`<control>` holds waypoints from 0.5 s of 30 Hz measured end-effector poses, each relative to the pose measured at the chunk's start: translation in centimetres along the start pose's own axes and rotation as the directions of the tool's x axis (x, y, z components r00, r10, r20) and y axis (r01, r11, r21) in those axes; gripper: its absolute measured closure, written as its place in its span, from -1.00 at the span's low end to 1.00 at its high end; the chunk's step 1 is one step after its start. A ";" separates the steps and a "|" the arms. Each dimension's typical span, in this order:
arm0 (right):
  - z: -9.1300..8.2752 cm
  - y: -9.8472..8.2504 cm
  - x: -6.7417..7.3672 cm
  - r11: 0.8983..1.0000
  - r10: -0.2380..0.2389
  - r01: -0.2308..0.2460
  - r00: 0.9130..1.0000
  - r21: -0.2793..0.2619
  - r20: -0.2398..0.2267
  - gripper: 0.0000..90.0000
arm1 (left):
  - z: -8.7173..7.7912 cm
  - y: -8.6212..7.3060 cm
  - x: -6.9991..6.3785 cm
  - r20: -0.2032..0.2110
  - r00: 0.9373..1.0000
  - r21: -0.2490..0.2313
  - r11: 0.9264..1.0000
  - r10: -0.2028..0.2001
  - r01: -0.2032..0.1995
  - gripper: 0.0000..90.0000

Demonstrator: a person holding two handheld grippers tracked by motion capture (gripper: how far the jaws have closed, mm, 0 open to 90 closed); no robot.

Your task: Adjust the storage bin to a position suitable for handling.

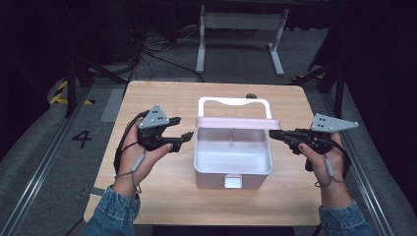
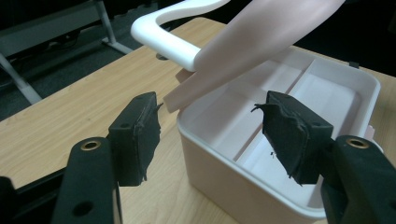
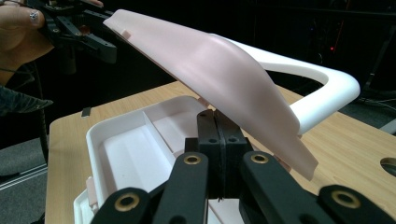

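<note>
1. The left gripper point(image 2: 210, 135) has its jaws spread wide, at 7 and 5 o'clock.
2. Between them sits the corner of the pink box point(image 2: 243, 186), its inside split by a divider point(image 2: 268, 123).
3. The raised lid point(image 2: 252, 42) slants toward 1 o'clock, with the white handle point(image 2: 163, 39) at 11 o'clock.
4. The wooden table point(image 2: 70, 112) lies underneath.

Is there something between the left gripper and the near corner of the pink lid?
Nothing visible. The left gripper has its jaws open beside the box, and the pink lid, raised, has its corner just beyond them.
</note>
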State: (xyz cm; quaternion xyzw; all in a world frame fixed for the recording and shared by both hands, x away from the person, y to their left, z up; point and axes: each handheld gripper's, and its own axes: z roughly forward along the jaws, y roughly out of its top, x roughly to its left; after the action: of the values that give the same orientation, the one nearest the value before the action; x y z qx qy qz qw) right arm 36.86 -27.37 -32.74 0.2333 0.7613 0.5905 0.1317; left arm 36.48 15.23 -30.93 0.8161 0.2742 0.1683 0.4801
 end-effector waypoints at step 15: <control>0.1 0.1 -0.3 1.000 0.011 -0.011 1.000 -0.012 0.002 1.00 | 3.0 2.3 -0.6 0.019 0.999 -0.068 0.997 0.042 -0.040 -0.21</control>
State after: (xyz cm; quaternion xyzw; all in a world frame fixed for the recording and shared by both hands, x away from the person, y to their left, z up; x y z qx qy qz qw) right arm 37.16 -27.42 -32.74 0.2372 0.7564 0.5954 0.1306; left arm 38.34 11.89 -30.35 0.8066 0.2466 0.1787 0.5066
